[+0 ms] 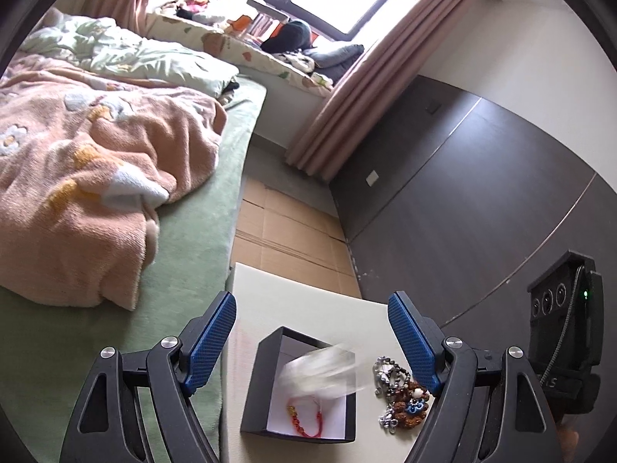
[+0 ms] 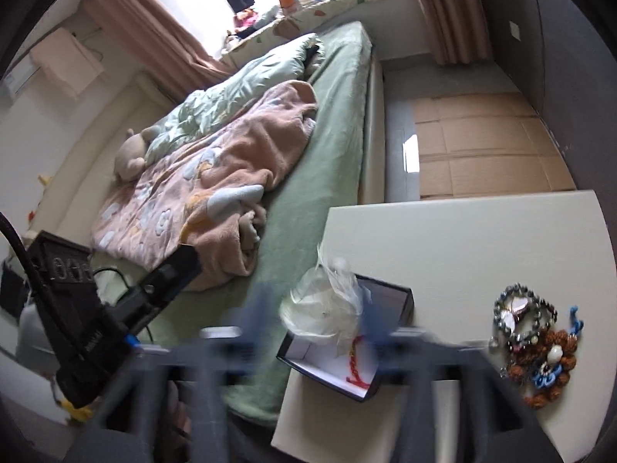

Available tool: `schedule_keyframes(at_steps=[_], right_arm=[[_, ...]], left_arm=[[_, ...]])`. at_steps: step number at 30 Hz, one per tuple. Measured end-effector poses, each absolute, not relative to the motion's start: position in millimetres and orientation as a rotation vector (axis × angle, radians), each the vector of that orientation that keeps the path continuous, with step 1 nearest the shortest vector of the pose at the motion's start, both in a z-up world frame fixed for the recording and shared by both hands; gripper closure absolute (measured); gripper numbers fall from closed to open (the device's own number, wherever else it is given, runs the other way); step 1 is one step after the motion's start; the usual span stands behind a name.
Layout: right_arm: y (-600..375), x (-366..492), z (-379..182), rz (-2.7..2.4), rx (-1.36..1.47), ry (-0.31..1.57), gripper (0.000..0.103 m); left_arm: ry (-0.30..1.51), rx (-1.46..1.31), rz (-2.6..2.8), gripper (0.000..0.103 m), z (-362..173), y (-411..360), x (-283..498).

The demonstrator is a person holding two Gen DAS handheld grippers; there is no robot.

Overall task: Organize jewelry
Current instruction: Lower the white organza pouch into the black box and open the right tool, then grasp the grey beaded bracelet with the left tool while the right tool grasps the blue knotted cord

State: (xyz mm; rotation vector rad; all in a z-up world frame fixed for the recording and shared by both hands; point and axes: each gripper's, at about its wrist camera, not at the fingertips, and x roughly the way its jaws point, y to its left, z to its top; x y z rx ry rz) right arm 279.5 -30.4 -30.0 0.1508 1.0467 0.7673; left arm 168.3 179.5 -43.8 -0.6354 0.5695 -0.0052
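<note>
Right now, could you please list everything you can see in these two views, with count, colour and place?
Box: one, black with white lining, open, on the table.
Red bracelet: one, red cord with gold beads, inside the box.
Clear bag: one, whitish and blurred, above the box's open top.
Jewelry pile: several pieces, silver, dark, brown and blue beads, on the table beside the box.
Table: one, cream, next to the bed.
Bed: one, green sheet.
Blanket: one, pink with flowers, on the bed.
Cardboard: flattened, brown, on the floor.
Curtains: pink, by the window.
Left gripper: blue pads, open.
Right gripper: blurred, open.
</note>
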Motion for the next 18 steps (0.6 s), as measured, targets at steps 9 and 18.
schedule_keyframes(at_steps=[9, 18], right_arm=[[-101, 272, -17, 0.674, 0.219, 0.999, 0.033], [-189, 255, -1, 0.574, 0.308, 0.959, 0.033]], left_arm=[[0.612, -0.559, -0.017, 0.021, -27, 141, 159], [0.649, -0.406, -0.042, 0.021, 6, 89, 152]])
